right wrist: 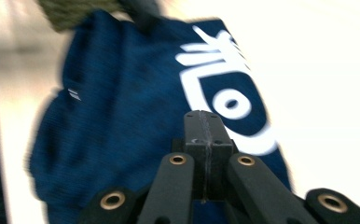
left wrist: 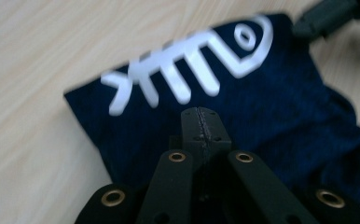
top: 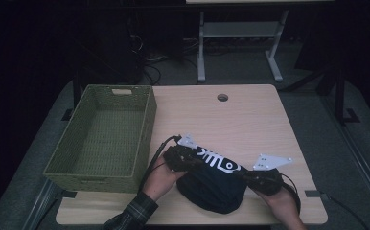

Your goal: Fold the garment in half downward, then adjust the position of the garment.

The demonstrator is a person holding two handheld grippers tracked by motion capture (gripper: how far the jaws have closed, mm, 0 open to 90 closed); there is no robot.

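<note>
A dark navy garment (top: 212, 189) with a white fish-skeleton print (top: 216, 160) lies bunched near the front edge of the wooden table (top: 250, 120). My left gripper (top: 195, 160) is over its left end and my right gripper (top: 245, 175) over its right end, each held in a hand. The left gripper (left wrist: 201, 114) has its jaws pressed together above the cloth (left wrist: 271, 107), just below the print (left wrist: 192, 65). My right gripper (right wrist: 204, 116) is likewise shut, its tips over the fish head (right wrist: 234, 102) on the garment (right wrist: 122, 107). I see no cloth between either pair of pads.
A green woven basket (top: 144, 129) stands empty on the left side of the table, close to the left hand. A round cable hole (top: 222, 97) is near the far edge. A white desk frame (top: 240, 28) stands on the floor behind.
</note>
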